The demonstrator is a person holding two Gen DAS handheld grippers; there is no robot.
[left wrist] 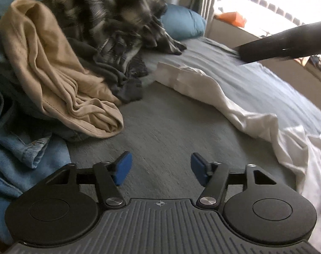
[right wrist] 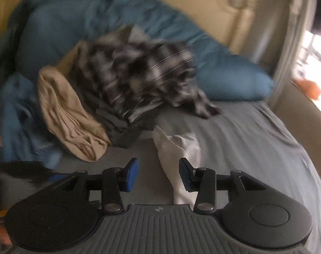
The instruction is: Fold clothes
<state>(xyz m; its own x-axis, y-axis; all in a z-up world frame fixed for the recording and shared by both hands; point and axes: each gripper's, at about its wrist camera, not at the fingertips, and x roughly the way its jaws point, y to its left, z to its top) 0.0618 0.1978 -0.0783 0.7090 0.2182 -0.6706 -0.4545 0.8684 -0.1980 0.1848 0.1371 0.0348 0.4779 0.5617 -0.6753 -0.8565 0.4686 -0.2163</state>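
Observation:
A white garment (left wrist: 224, 103) lies stretched across the grey bed sheet (left wrist: 166, 127), running from the middle to the right. My left gripper (left wrist: 160, 167) hovers open above bare sheet, short of the garment, nothing between its blue pads (left wrist: 123, 167). In the blurred right wrist view the white garment (right wrist: 181, 154) runs toward my right gripper (right wrist: 158, 173) and passes under its right finger. That gripper is open, with no cloth pinched between its pads. A pile of clothes sits behind: a beige garment (left wrist: 54, 74), a black-and-white plaid shirt (left wrist: 109, 14) and dark grey items (left wrist: 118, 78).
Blue denim and blue fabric (left wrist: 18, 148) lie at the left. A blue pillow (left wrist: 181, 21) and a blue duvet (right wrist: 86, 17) sit at the bed's head. A dark sleeve or arm (left wrist: 287, 42) reaches in at the upper right. A bright window (left wrist: 277, 0) is beyond the bed.

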